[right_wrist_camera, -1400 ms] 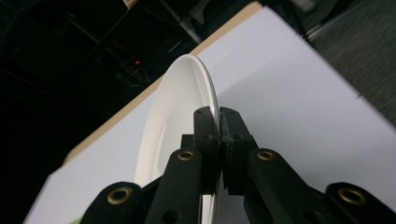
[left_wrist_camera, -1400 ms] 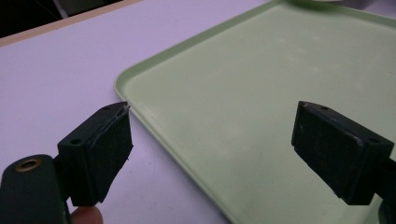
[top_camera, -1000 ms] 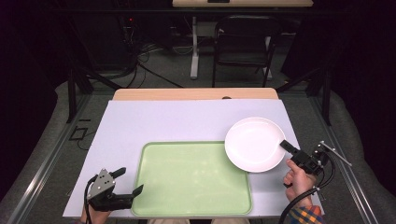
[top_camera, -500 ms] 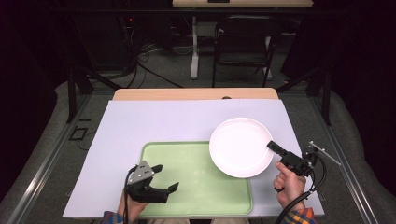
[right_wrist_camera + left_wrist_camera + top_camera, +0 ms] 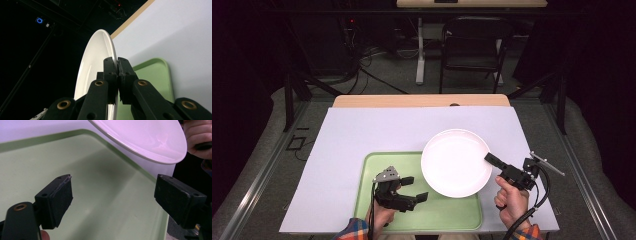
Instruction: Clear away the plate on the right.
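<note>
A white plate (image 5: 455, 162) hangs tilted over the right end of the light green tray (image 5: 377, 165), lifted off the table. My right gripper (image 5: 488, 158) is shut on the plate's right rim; in the right gripper view its jaws (image 5: 117, 65) pinch the plate (image 5: 95, 62) edge-on above the tray (image 5: 152, 75). My left gripper (image 5: 417, 187) hovers over the tray's middle, open, pointing right toward the plate. In the left gripper view its jaws (image 5: 115, 195) stand wide with nothing between them, the plate (image 5: 145, 137) just ahead and above the tray (image 5: 100, 182).
The tray lies on a pale sheet (image 5: 377, 130) covering the table, with a wooden strip (image 5: 422, 100) at the far edge. A chair (image 5: 472, 45) and desk legs stand in the dark behind. Cables trail from both grippers.
My right gripper has carried the plate leftward, from the sheet to over the tray's right end. My left gripper has moved right, from beside the tray's left edge to above its middle.
</note>
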{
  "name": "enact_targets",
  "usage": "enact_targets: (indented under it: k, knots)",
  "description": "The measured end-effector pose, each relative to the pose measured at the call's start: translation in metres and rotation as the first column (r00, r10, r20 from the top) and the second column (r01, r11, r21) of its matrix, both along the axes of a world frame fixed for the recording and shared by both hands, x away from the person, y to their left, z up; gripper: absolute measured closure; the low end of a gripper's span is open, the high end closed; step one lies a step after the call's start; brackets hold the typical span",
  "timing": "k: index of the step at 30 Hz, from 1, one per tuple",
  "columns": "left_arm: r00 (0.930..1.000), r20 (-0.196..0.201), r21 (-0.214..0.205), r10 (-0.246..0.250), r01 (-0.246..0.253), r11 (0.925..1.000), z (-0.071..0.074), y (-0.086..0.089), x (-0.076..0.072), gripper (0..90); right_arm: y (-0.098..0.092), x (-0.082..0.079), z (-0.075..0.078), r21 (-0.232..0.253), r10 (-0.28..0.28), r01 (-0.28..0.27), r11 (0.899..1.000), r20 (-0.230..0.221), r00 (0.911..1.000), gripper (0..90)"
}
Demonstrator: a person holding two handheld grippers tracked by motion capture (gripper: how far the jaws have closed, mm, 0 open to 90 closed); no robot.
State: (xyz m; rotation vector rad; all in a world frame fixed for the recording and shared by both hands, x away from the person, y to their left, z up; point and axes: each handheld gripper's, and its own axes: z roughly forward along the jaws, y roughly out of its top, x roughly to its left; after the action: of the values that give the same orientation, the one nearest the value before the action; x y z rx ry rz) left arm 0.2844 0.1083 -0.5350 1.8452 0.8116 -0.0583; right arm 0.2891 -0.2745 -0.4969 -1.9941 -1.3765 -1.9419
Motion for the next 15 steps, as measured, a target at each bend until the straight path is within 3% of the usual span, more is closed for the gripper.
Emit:
enact_targets:
  k: [3,11,15]
  knots:
    - [1.0,-0.004,-0.038,-0.008,0.008,0.9993,0.001,0.001,-0.001,16.8,0.005,0.0,0.0,-0.001,0.019,-0.019,1.0,-0.006,0.9998,86.6]
    - [0.9992,0.033,-0.036,-0.023,0.025,0.9991,0.006,-0.002,-0.005,26.0,0.023,-0.001,-0.002,-0.018,0.071,-0.071,0.997,-0.009,0.9974,85.9]
    - [0.9995,0.032,-0.043,0.002,-0.001,0.9991,0.007,0.002,-0.004,34.5,0.03,-0.002,-0.004,-0.033,0.089,-0.089,0.995,-0.009,0.996,86.5]
